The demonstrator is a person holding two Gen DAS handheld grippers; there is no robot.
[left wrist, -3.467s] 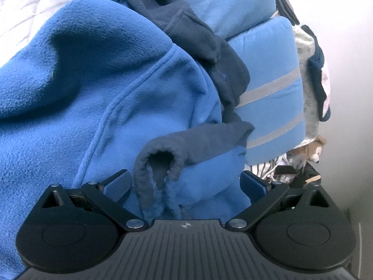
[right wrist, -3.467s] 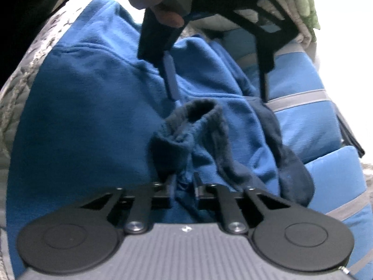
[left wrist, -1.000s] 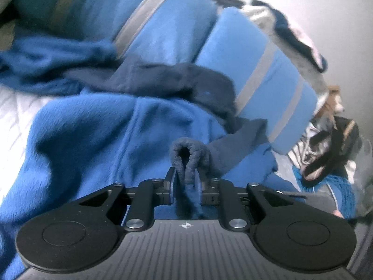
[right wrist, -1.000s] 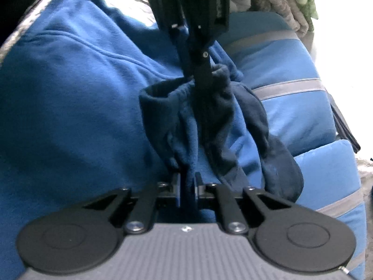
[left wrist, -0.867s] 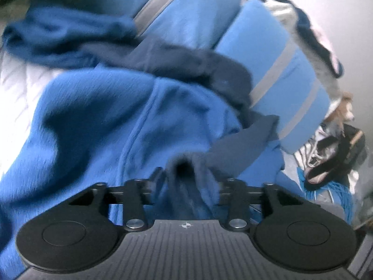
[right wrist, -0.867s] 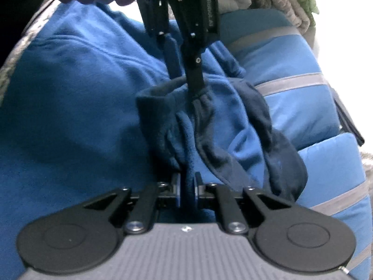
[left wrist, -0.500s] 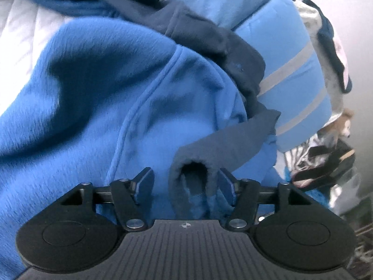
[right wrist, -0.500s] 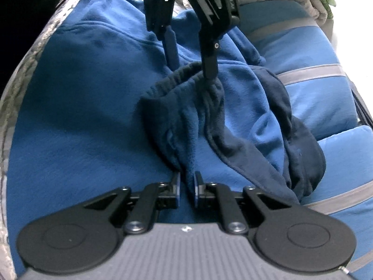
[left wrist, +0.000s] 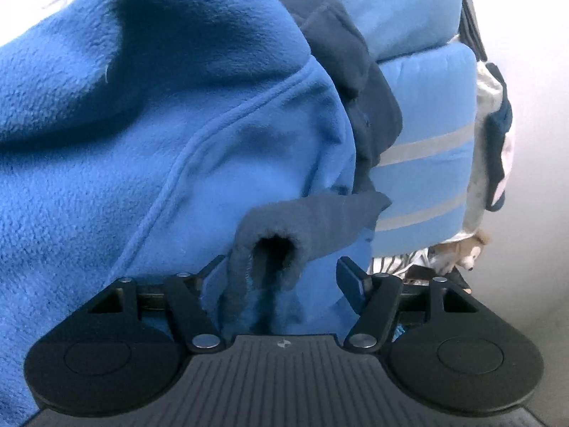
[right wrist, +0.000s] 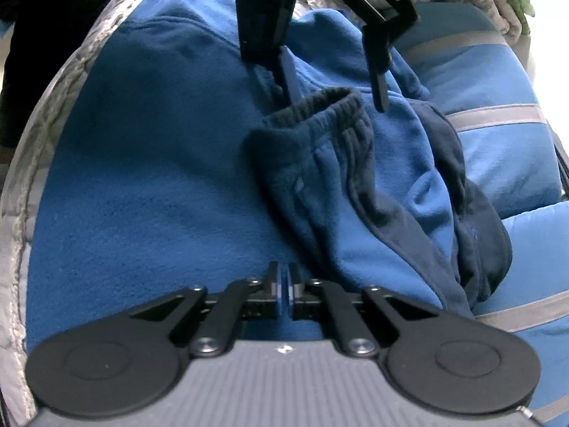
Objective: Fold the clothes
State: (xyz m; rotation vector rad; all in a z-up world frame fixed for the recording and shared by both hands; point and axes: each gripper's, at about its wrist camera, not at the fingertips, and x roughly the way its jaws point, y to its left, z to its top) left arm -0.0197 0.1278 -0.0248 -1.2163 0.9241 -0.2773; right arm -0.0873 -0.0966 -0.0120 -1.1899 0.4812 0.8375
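While the blue fleece jacket (left wrist: pixel 149 149) lies spread over the middle and left of both frames, its navy sleeve cuff (left wrist: pixel 274 245) sits at lower centre of the left wrist view, between the widening jaws of the left gripper (left wrist: pixel 281 275), whose pads stand clear of it. In the right wrist view the right gripper (right wrist: pixel 283 286), at bottom centre, is parting its jaws with only a narrow, empty slit between them, just above the fleece. Blue grey-striped cushions (right wrist: pixel 498 135) fill the right side.
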